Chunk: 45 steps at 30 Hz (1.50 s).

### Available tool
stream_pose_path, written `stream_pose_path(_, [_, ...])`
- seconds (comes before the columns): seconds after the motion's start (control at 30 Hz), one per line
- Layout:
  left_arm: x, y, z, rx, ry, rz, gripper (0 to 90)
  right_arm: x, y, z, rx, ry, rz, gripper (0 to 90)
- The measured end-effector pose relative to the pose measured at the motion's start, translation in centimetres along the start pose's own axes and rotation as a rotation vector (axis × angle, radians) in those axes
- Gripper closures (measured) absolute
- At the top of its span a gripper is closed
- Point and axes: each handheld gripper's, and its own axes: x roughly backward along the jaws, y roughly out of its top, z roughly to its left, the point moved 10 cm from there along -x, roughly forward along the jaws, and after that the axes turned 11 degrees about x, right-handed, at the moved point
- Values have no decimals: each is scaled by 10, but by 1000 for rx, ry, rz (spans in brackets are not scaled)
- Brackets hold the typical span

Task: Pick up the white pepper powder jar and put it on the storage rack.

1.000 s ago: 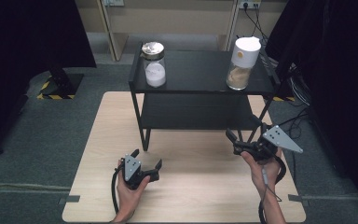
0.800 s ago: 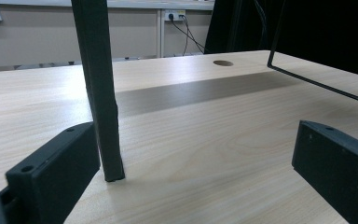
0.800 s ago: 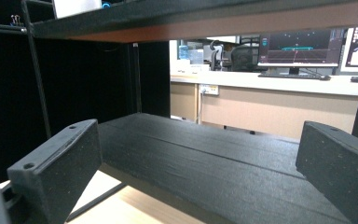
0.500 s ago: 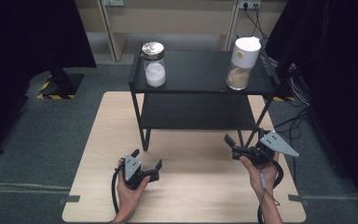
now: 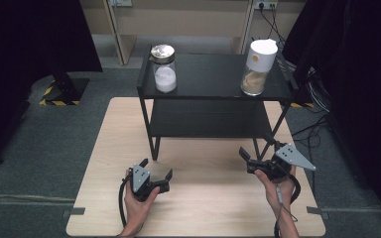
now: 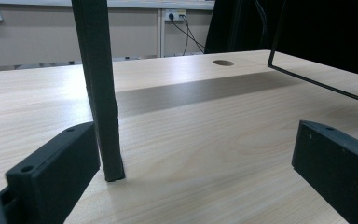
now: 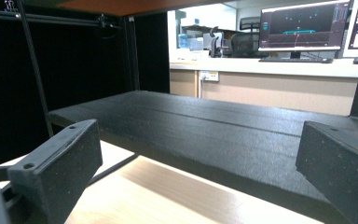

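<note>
While both of your hand-held grippers sit low over the near half of the worktop (image 5: 104, 163), neither carries anything: the left hand-held gripper (image 5: 155, 174) has its jaws wide apart, empty, just in front of the near-left leg (image 6: 100, 93) of the black two-tier shelf (image 5: 213, 91); the right hand-held gripper (image 5: 254, 159) has its jaws likewise apart and empty, by the shelf's near-right leg, looking along the lower tier (image 7: 205, 126). Items on the upper tier: one glass jar with metal lid (image 5: 164, 68), white contents, at the left end; one jar with tall white lid (image 5: 258, 68), tan contents, at the right end. They stand well apart from each other and well above both grippers. Nearest item to your left gripper: the glass jar; to your right, the white-lidded jar. Hazards, as judged: the left jaw stands just beside the shelf leg, so a lift or swing without first backing away could knock the frame and rock both jars. The right gripper points under the upper tier; rising straight from there would likely strike the tier's front edge. The jars' walls look smooth and round, and each stands near a shelf end, so an off-centre or glancing close could push one sideways off the tier.
</note>
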Motion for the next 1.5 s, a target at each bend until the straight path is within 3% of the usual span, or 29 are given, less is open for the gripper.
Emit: stream_pose_path(1.5, [0,0,0,0,-1,-2,0,2,-47,11,-34,32,86,5])
